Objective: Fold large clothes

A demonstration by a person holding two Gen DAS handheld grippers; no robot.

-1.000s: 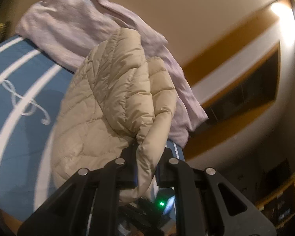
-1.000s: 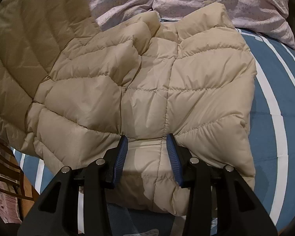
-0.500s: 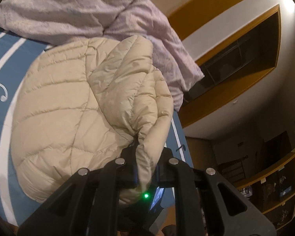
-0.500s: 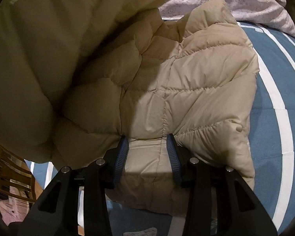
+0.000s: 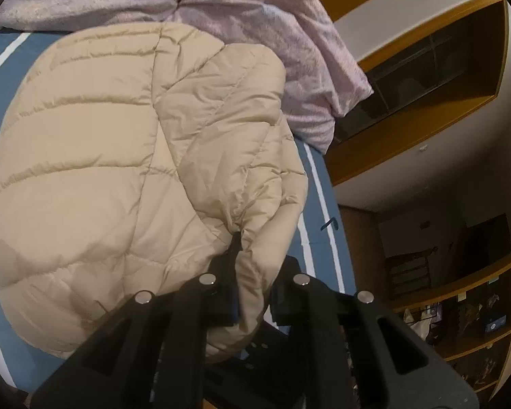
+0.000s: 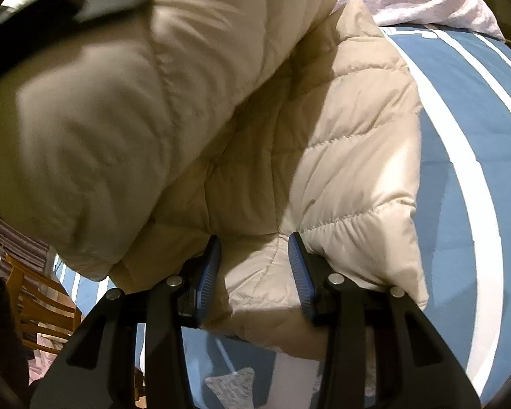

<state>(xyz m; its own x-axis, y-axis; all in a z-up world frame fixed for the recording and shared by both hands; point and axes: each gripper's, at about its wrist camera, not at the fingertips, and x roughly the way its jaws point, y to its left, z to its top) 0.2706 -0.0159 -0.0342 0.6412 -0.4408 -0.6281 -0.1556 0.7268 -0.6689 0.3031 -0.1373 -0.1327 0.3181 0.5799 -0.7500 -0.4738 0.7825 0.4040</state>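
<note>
Most of both views is taken up by the bed (image 5: 323, 204), covered in a blue sheet with white stripes, and by the beige quilted jacket (image 5: 95, 177) that lies across it. At the far end of the bed a crumpled pale lilac duvet (image 5: 262, 34) touches the jacket's far edge. Beyond the bed, on the right of your left wrist view, you have wooden wall shelving (image 5: 460, 68) and, lower down, a shelf unit (image 5: 477, 313) filled with small items too dim to make out.

Your left gripper (image 5: 252, 293) has its jaws pressed together on a bunched fold of the jacket's edge; fabric spills out between the two fingers and hangs below them. That held part is raised and curls over the flat body of the jacket, which rests on the sheet to the left.

In your right wrist view, the raised part of the jacket (image 6: 119, 102) appears as a blurred, bulging mass in the upper left, above the layer that stays flat on the bed. Your right gripper (image 6: 255, 266) has its jaws spread, with the blue pads (image 6: 207, 272) on either side of the jacket's near hem and a clear gap of fabric between them. They are not squeezing it. A wooden chair (image 6: 27, 300) stands beside the bed at the lower left.
</note>
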